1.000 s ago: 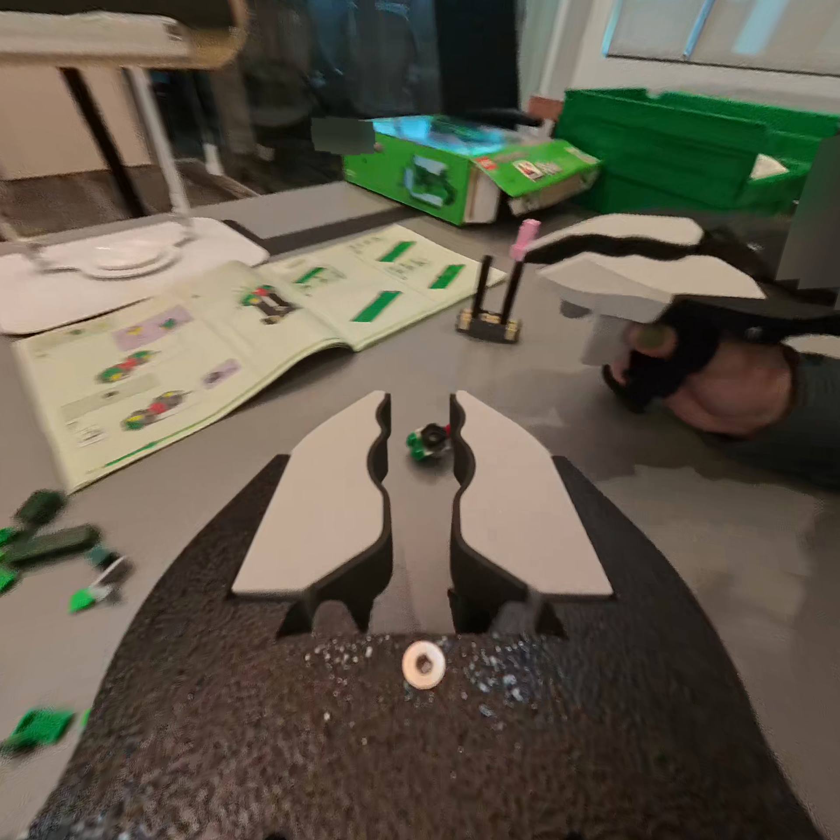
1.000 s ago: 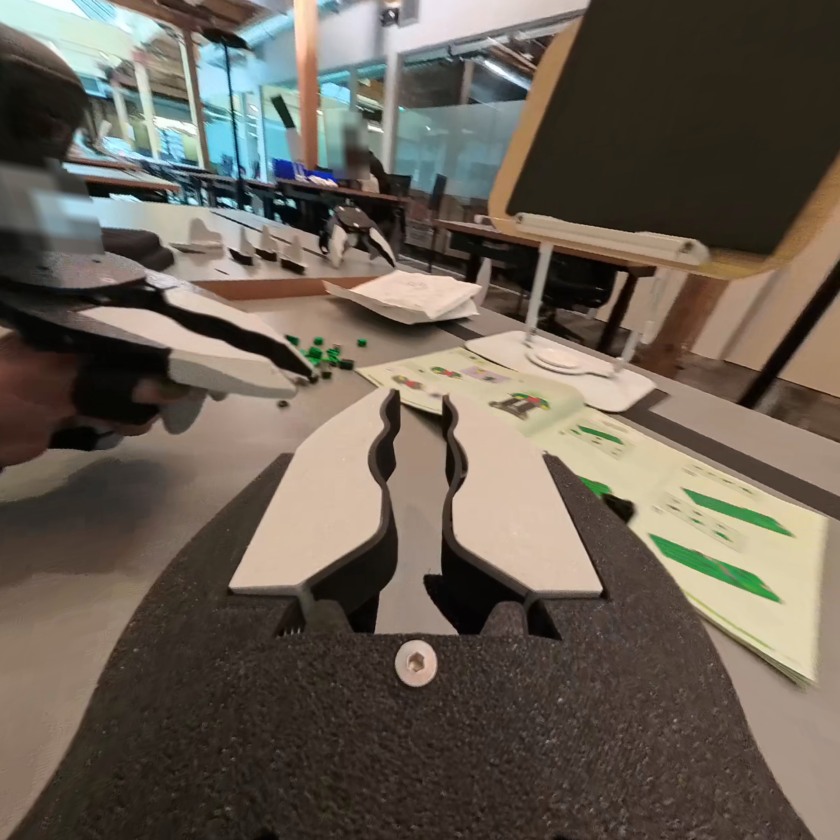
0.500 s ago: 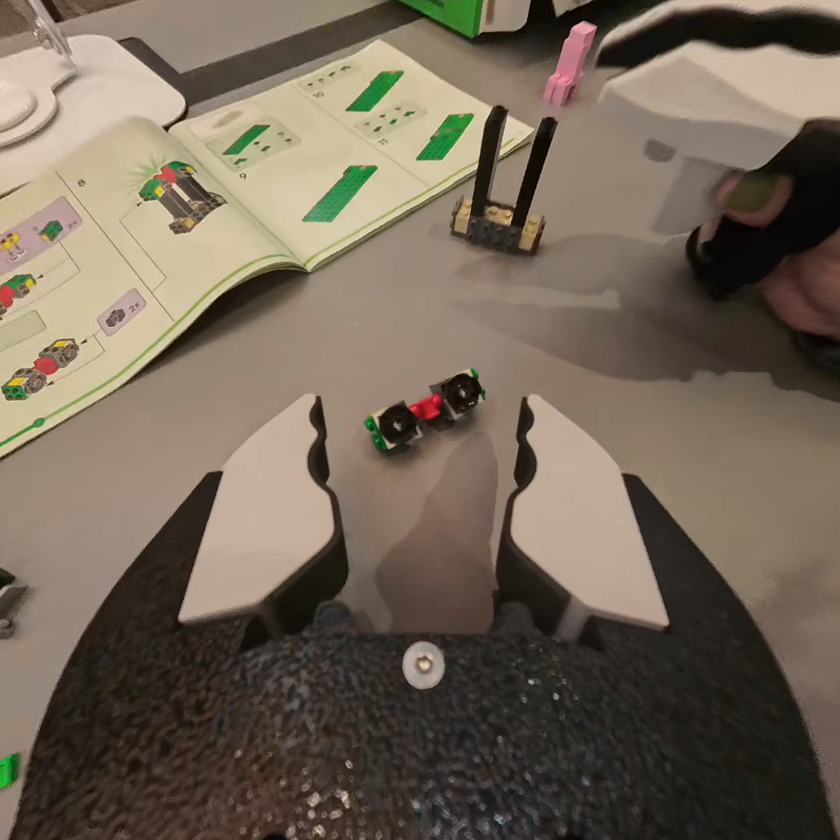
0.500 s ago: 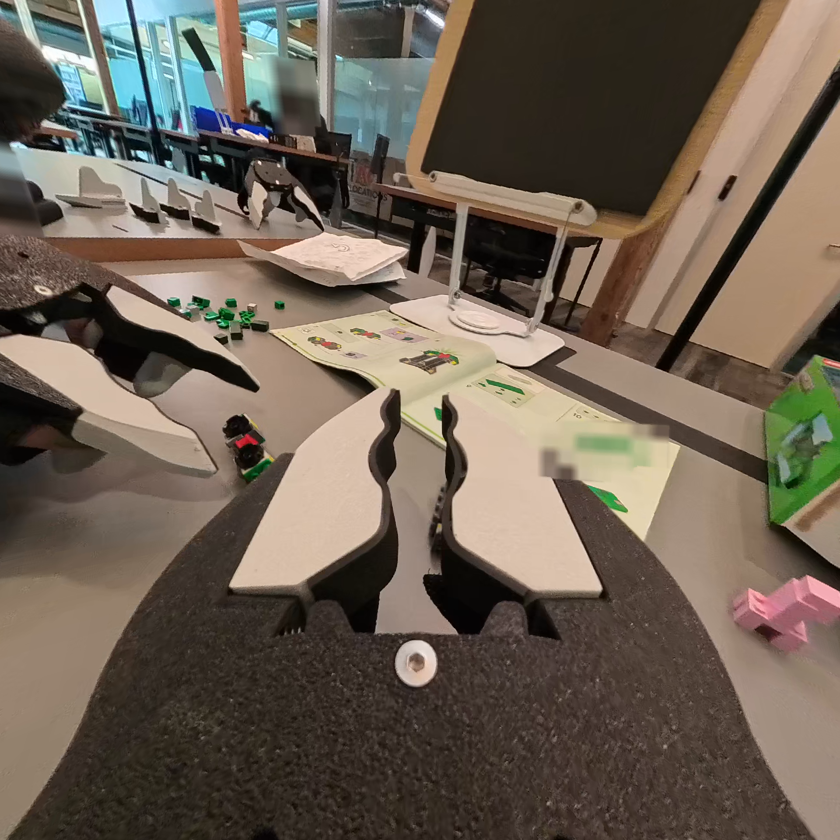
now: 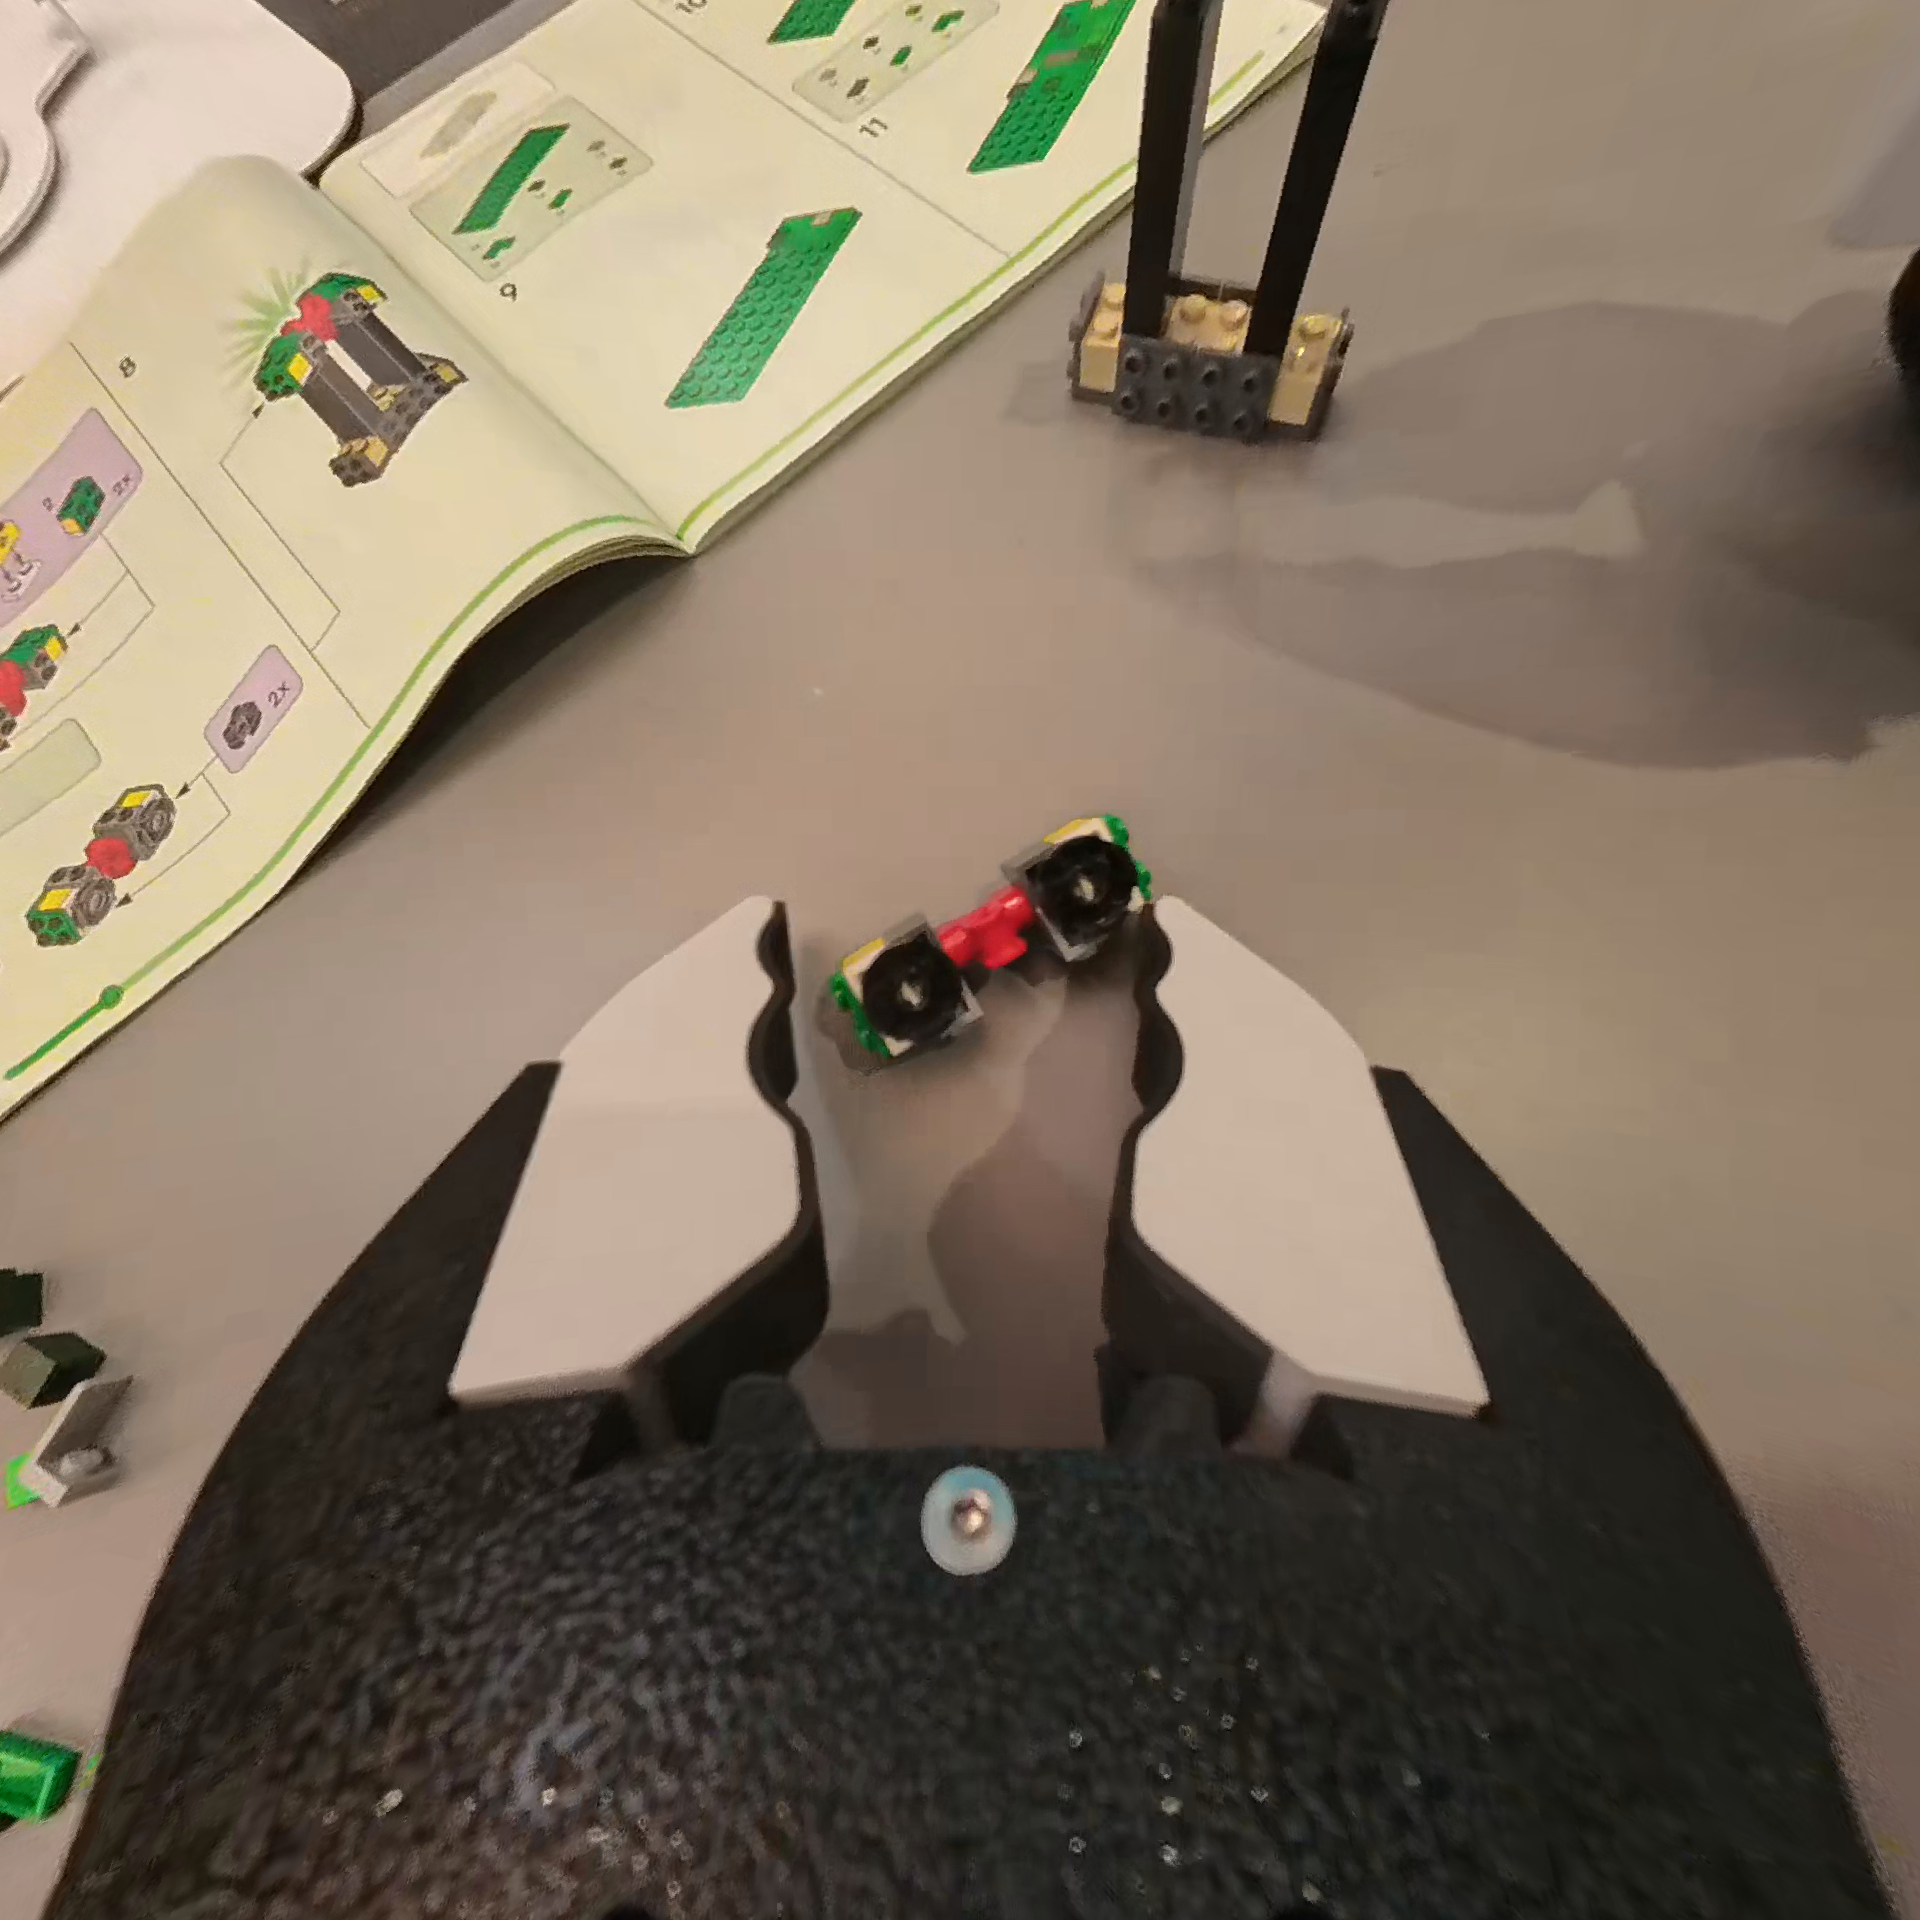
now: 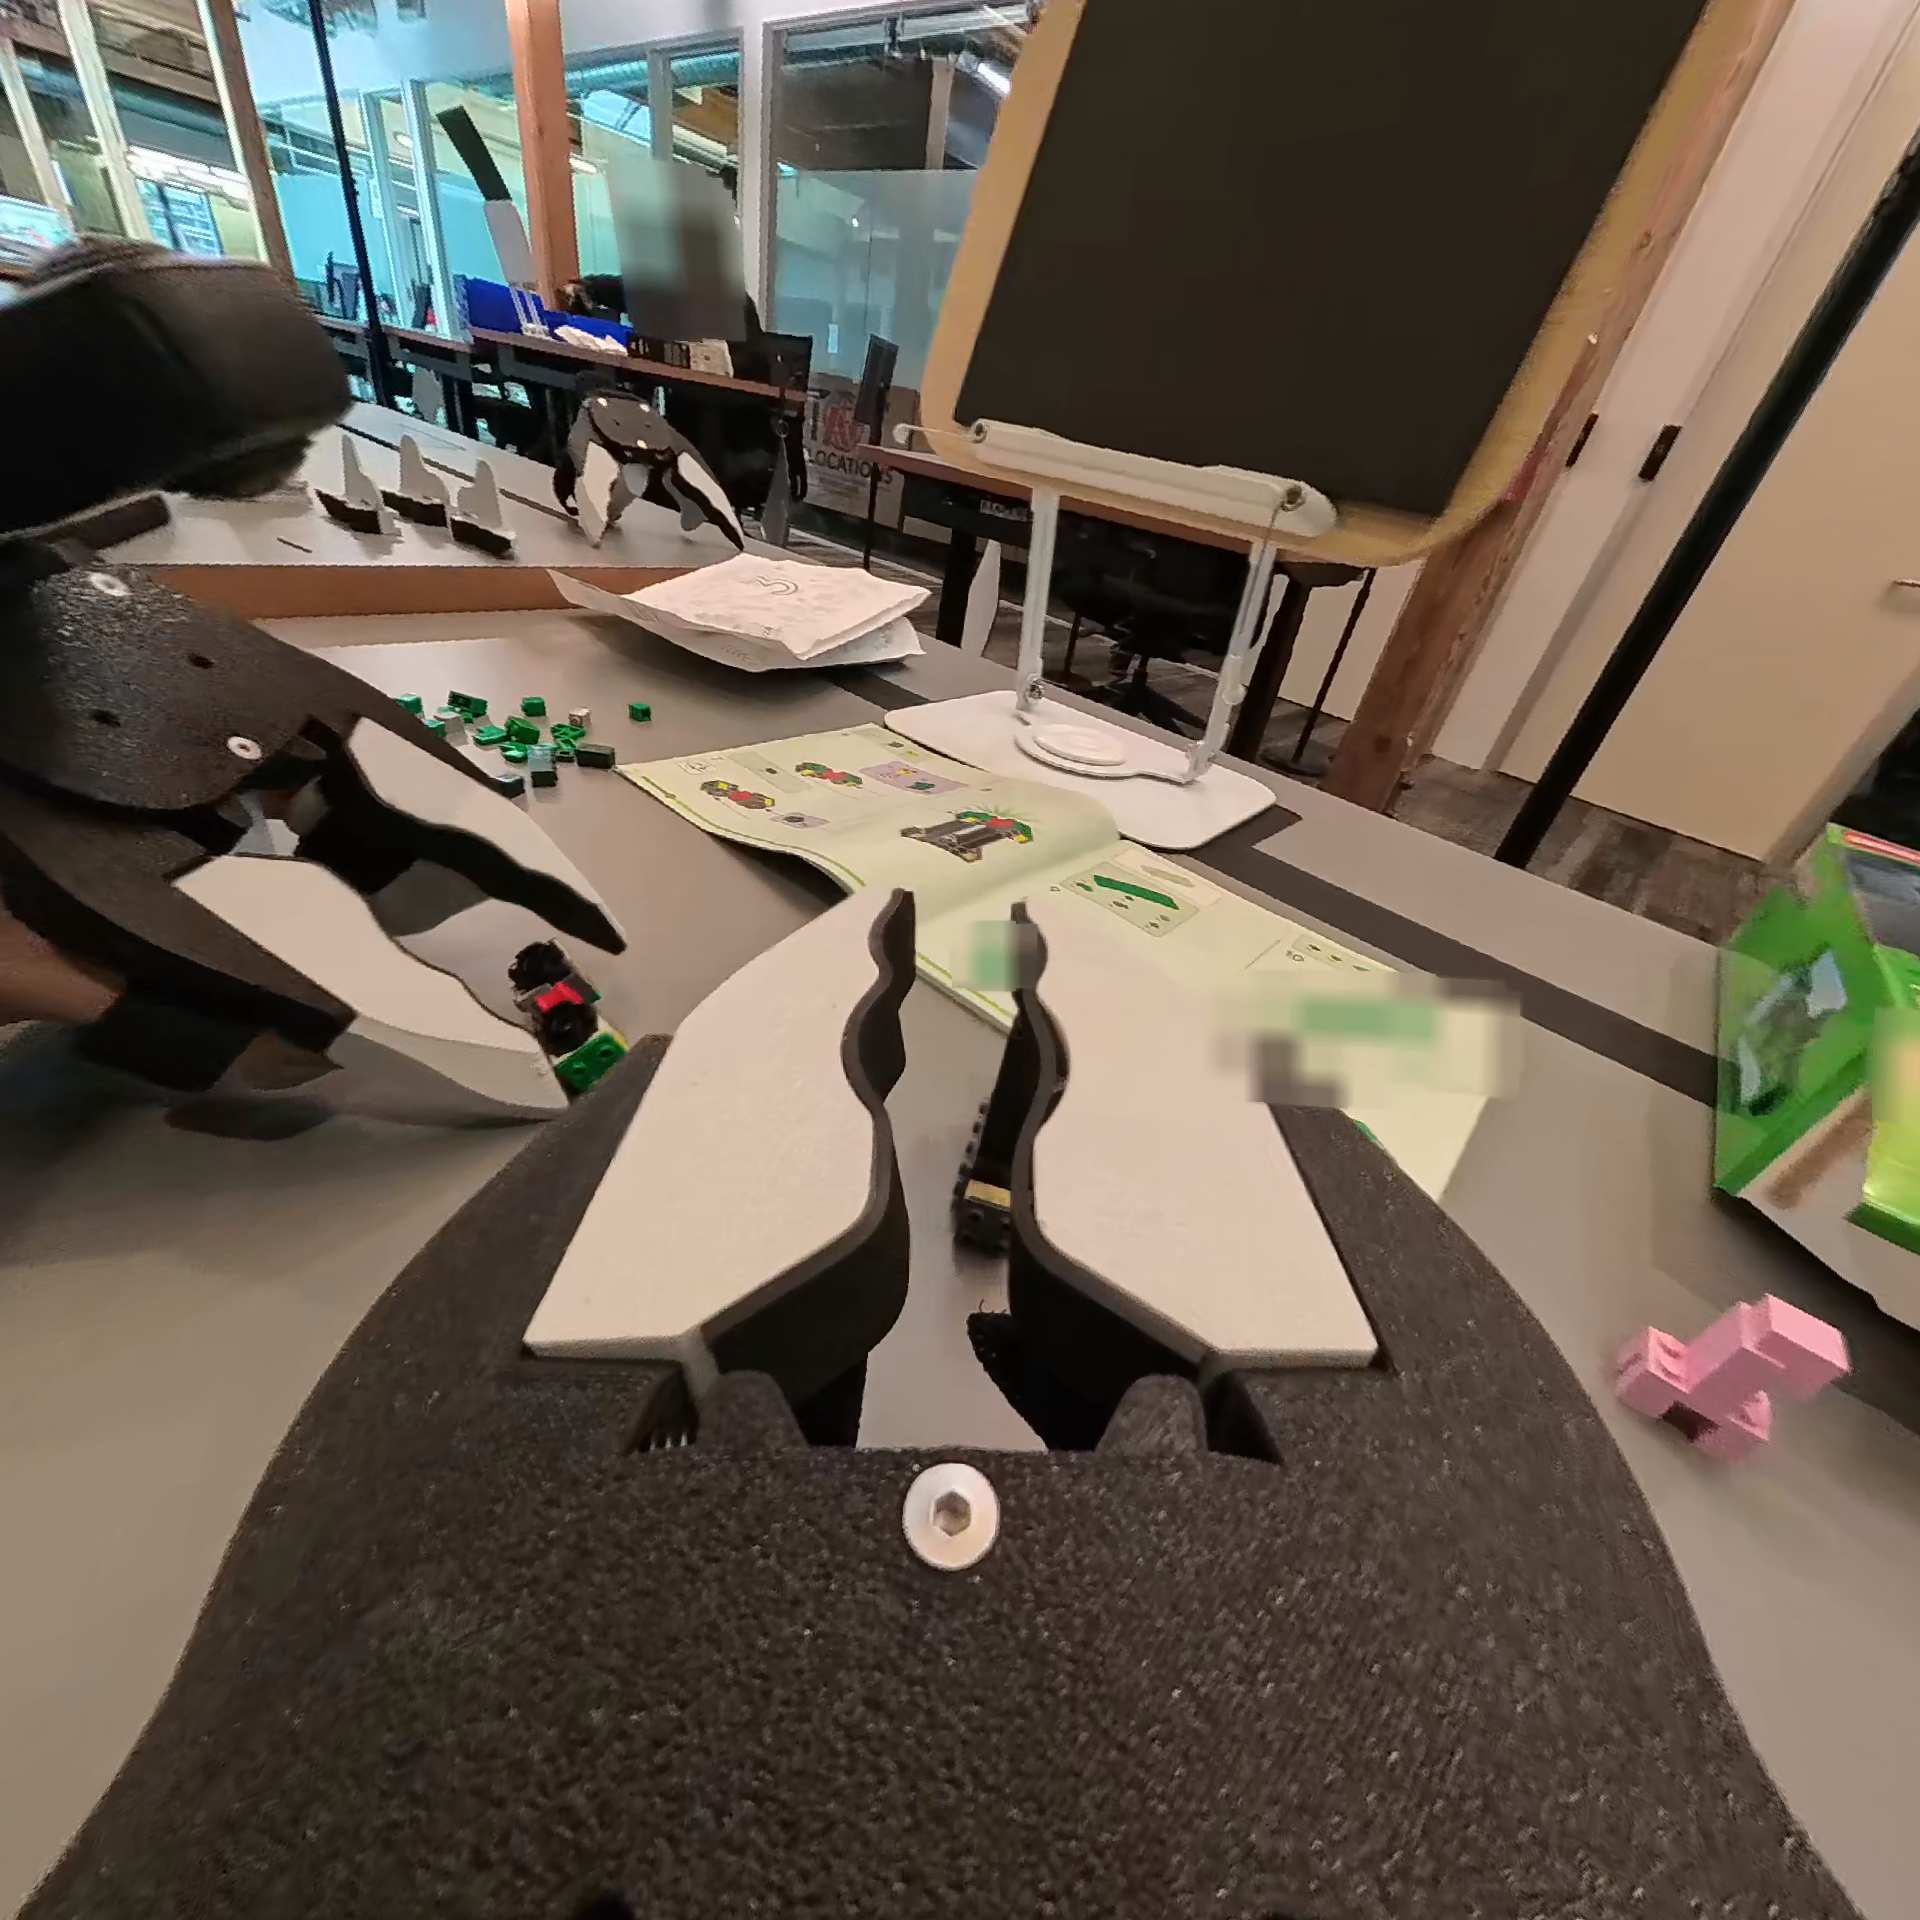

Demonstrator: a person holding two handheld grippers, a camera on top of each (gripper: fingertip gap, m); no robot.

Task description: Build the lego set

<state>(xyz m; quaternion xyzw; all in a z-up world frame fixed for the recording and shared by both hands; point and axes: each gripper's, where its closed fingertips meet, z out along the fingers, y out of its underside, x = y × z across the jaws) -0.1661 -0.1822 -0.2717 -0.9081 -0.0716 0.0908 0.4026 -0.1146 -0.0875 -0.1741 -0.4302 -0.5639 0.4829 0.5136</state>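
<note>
A small assembly (image 5: 987,930) of two black-and-green cubes joined by a red piece lies on the grey table. It sits between the tips of my open left gripper (image 5: 964,920), close to the right fingertip. A base with two tall black pillars (image 5: 1210,353) stands beyond it, free of both grippers. In the right wrist view my right gripper (image 6: 958,912) is nearly shut with only a narrow gap and holds nothing. The pillars (image 6: 987,1143) show through that gap. The left gripper (image 6: 587,1027) straddles the small assembly (image 6: 561,1003) at the left.
An open instruction booklet (image 5: 520,364) lies left of the pillars. Several loose green pieces (image 6: 520,727) lie at the table's far left. A pink pig figure (image 6: 1735,1371) and a green box (image 6: 1808,1039) are at the right. A white stand (image 6: 1091,748) holds a dark board. The tips of one gripper are about 15 cm away from the tips of the other. The pink pig figure (image 6: 1735,1371) lies some 20 cm from my right tips, 30 cm from my left tips.
My left gripper was shut on the small assembly, then opened and left it on the table, and has tilted down closer over it. The right wrist view has swung right, bringing the pig and box in.
</note>
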